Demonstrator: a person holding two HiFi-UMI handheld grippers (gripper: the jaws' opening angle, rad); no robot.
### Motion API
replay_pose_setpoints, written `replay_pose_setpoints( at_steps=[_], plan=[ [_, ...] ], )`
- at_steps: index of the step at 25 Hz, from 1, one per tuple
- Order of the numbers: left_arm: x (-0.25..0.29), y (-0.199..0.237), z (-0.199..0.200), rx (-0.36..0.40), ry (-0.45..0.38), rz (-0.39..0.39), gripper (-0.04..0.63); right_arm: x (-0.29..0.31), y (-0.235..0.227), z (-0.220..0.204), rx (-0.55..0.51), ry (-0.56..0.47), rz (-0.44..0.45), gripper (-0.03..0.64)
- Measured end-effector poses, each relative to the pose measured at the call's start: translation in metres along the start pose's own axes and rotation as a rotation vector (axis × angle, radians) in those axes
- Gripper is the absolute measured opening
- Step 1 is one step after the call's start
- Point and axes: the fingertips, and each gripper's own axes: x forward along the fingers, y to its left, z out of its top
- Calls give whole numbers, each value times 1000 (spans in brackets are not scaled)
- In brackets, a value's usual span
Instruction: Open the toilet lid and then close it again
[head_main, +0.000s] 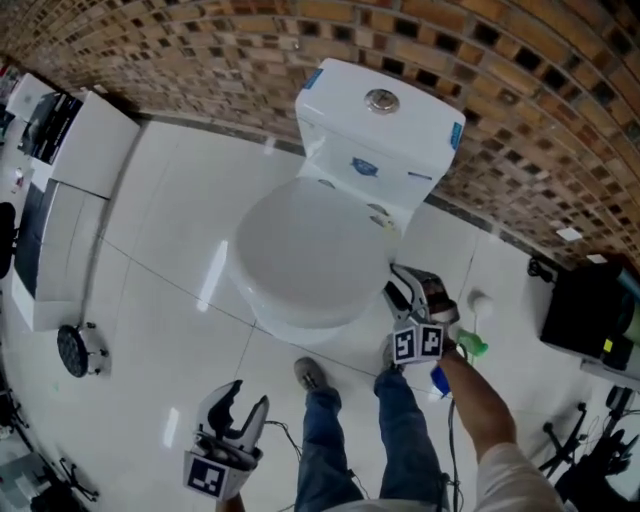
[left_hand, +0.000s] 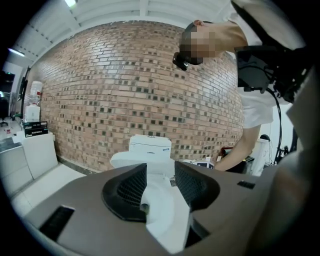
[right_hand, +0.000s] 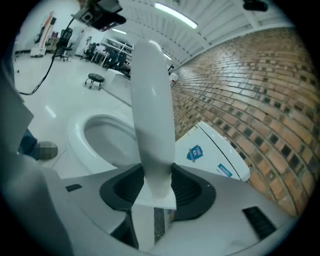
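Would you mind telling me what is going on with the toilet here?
A person is working the toilet with a hand-held claw in each hand. The right claw is clamped on the edge of the lid, which is lifted off the seat, so the bowl shows. The left claw is open and empty, held back from the toilet.

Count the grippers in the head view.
2. The left gripper hangs open and empty over the floor, bottom left; the right gripper is shut on the right edge of the toilet lid. None seems hidden.
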Motion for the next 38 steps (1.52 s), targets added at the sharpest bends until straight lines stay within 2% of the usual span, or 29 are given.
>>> replay_pose_setpoints(
  at_steps=[4,8,9,10,12,14,16,21,23,27,32,36,38],
  plan=[
    [-6,13,-3,-7,-21,5,169,1,35,-5,-160,37,-9,172],
    [-12,23,-7,-21,-43,25,169,8,79,-16,-325,54,88,166],
    [-14,24,-9,-24,-43,29,169,10,90,-22,-342,65,118,141],
    [-16,24,-10,-26,-45,32,169,13,99,-29,-341,83,149,38],
    [-18,23,-13,-28,-43,33,169,19,110,-42,-318,120,204,37],
    [-21,22,-15,-31,-37,36,169,18,112,-44,-282,124,224,37],
    [-23,23,-13,-34,-35,41,169,10,104,-37,-222,112,196,36],
    [-27,26,20,-51,-75,56,169,-46,60,18,-9,46,130,34],
    [-28,25,47,-50,-101,46,169,-79,29,53,79,-5,104,33],
    [-7,28,120,-42,-181,-7,170,-131,-71,132,230,-163,28,32],
    [-10,-5,195,-83,-214,-76,169,-227,-143,219,405,-340,90,30],
    [-7,-27,239,-7,-238,-146,169,-288,-191,267,548,-444,149,29],
    [-10,-32,259,28,-245,-169,169,-313,-205,287,579,-479,184,28]
  ],
)
